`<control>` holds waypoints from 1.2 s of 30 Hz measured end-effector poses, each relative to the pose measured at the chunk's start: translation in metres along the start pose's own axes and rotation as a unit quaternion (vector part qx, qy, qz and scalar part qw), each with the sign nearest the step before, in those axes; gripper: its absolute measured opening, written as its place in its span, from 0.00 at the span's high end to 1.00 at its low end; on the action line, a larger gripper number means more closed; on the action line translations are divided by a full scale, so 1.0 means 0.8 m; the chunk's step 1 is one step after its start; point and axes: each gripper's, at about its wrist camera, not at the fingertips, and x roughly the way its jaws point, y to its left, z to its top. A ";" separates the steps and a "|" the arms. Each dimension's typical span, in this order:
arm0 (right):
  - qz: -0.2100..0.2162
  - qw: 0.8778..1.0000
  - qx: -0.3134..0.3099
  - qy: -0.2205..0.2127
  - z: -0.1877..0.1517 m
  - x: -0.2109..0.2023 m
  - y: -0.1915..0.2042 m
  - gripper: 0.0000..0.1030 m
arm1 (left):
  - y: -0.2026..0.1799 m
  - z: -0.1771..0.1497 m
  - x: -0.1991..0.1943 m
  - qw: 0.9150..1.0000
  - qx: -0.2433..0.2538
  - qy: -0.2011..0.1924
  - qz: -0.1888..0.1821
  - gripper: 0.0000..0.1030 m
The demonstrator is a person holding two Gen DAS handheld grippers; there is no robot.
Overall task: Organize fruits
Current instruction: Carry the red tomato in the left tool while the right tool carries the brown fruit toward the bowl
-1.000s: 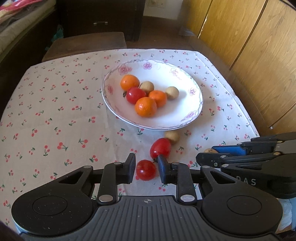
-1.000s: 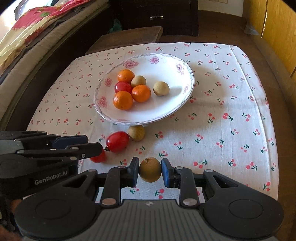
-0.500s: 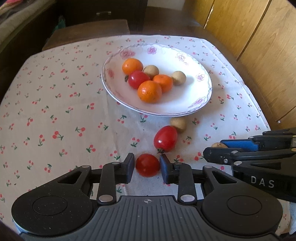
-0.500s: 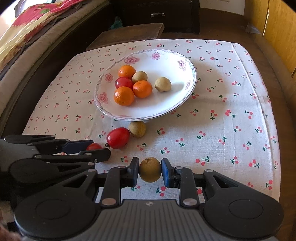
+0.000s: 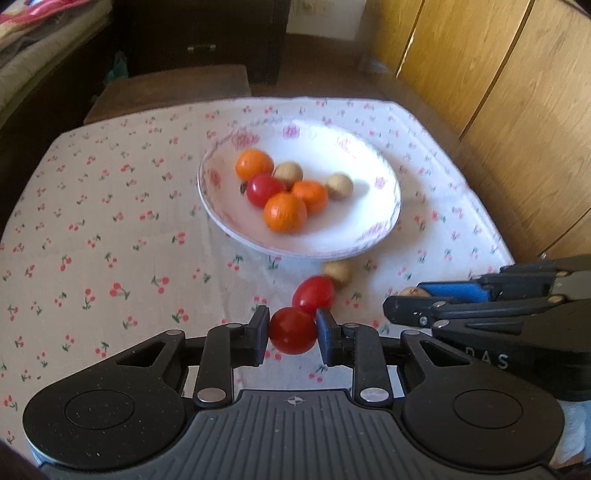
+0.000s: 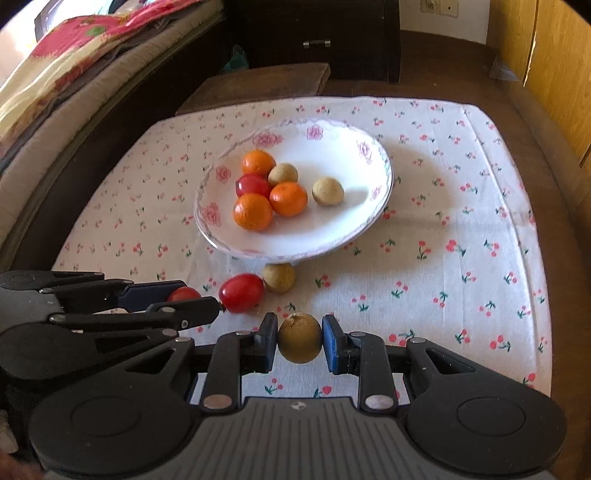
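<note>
My left gripper (image 5: pixel 291 325) is closing its jaws on a round red cherry tomato (image 5: pixel 291 336), and both pads press on it just above the cloth. My right gripper (image 6: pixel 300 338) is shut on a brown round fruit (image 6: pixel 299 343), held low near the table's front. An oblong red tomato (image 5: pixel 314 295) and another brown fruit (image 5: pixel 337 272) lie on the cloth in front of the white flowered plate (image 5: pixel 369 247). The plate holds three oranges, one tomato and two brown fruits. The right gripper's fingers (image 5: pixel 413 314) reach in from the right of the left wrist view.
The table wears a white cherry-print cloth (image 6: pixel 461 258). Wooden cabinet doors (image 5: pixel 498 110) stand close on the right. A brown stool (image 6: pixel 258 81) and a dark cabinet (image 6: pixel 314 33) lie beyond the far edge. Folded bedding (image 6: pixel 74 74) is at the left.
The left gripper's pads have closed from either side of the round tomato onto it. The right gripper has kept still with the brown fruit in it.
</note>
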 end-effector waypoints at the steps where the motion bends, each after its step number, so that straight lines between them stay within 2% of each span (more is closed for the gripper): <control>1: 0.000 1.000 0.000 -0.002 0.002 -0.001 0.000 0.73 | 0.000 0.002 -0.001 1.000 -0.001 -0.004 -0.001 0.66; 7: -0.002 1.000 0.003 -0.020 0.020 -0.012 -0.004 0.73 | -0.003 0.022 -0.009 0.999 -0.009 -0.028 -0.013 0.66; 10: -0.004 1.000 0.008 -0.028 0.028 -0.014 -0.007 0.73 | -0.008 0.030 -0.012 0.999 -0.005 -0.039 -0.007 0.66; 22: -0.009 0.999 0.014 -0.035 0.046 -0.009 -0.012 0.73 | -0.007 0.050 -0.006 0.999 -0.012 -0.047 0.006 0.67; 36: -0.018 0.999 0.012 -0.041 0.070 0.003 -0.010 0.72 | -0.008 0.072 0.000 0.998 -0.001 -0.058 0.036 0.68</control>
